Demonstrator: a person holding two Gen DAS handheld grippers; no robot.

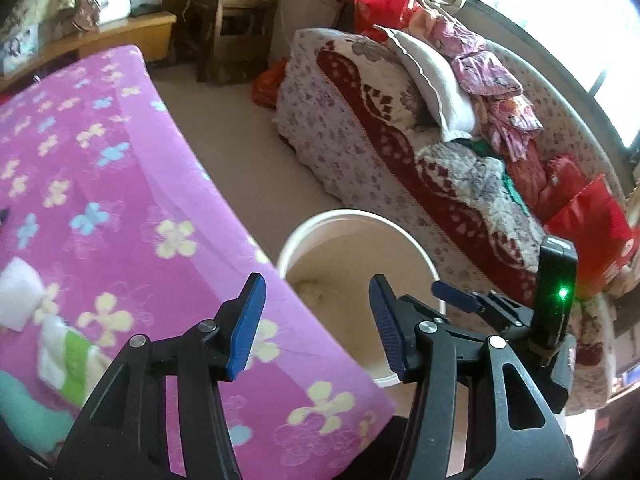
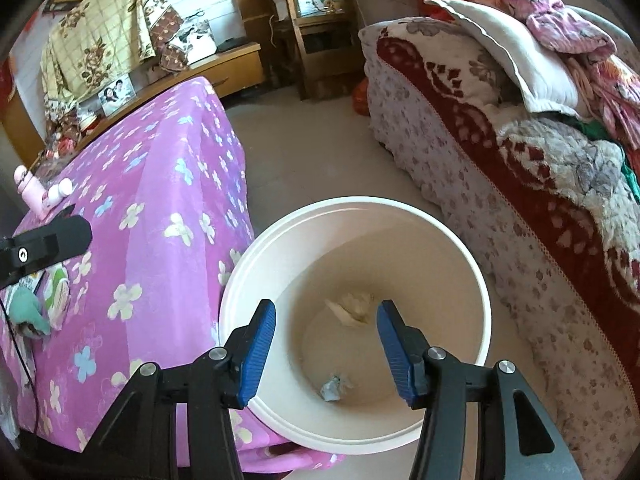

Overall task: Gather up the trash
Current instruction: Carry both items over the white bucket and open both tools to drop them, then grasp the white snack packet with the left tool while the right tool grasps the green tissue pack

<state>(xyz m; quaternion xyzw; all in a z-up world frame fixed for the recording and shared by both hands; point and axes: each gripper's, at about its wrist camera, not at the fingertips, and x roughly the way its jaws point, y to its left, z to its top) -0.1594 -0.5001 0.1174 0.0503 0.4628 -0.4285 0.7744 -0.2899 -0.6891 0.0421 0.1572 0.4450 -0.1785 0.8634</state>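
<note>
jaws spread above round cream bucket (image 2: 476,280) holding crumpled tissue (image 2: 354,307).

Purple blanket (image 2: 160,208) scattered with cream and pale-blue flowers; cream bucket (image 2: 472,264) holds a whitish crumpled tissue (image 2: 354,307) and a blue-grey paper wad (image 2: 333,387). Blue ribbed pads (image 2: 258,354) on black gripper arms. Sofa cover (image 2: 452,184), lilac-flowered, banded dark red.

Pink flowered tbl cover (image 1: 120,200) w/ white wad (image 1: 18,294), green-white wrapper (image 1: 68,356); bucket (image 2: 486,308) on floor (image 2: 312,152).
</note>
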